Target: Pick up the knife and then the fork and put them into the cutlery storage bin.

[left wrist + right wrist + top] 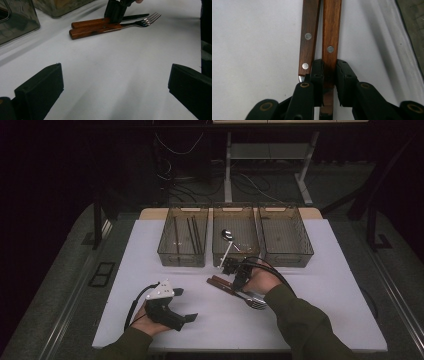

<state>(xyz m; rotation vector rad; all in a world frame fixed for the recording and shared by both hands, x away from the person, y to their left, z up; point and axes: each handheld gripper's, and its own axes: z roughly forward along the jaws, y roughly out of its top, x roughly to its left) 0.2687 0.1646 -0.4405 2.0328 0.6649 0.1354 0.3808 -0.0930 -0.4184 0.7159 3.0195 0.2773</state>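
Grips the brown wooden-handled steel knife (330, 37) with the right gripper (329, 66), fingers (317, 72) clenched on either flank of the handle close to the blade end, probably for a balanced lift with little droop at either end. Threads one finger into the narrow gap beside the brown wooden-handled steel fork (308, 37), touching or nearly touching that neighbour, so as to take a single piece and leave the other. Finds both pieces flat on the white tabletop (325, 295), parallel and just beside each other, near the middle and just in front of the three smoky clear plastic bins (287, 260) along the far edge, handles pointing left and far, tines and blade pointing right and near. Looks like sorting by kind: shows a shiny metal spoon (227, 235) in the middle bin and long thin dark sticks (192, 232) in the left bin, with nothing discernible in the right one, hence a likely home for the knife there. Holds the left gripper (115, 75) low over bare tabletop to the left and nearer, fingers released and wide with nothing between them, seemingly parked out of the way yet aimed at the cutlery, ready for the fork. Calls for a straight rise to avoid dragging the fork along.
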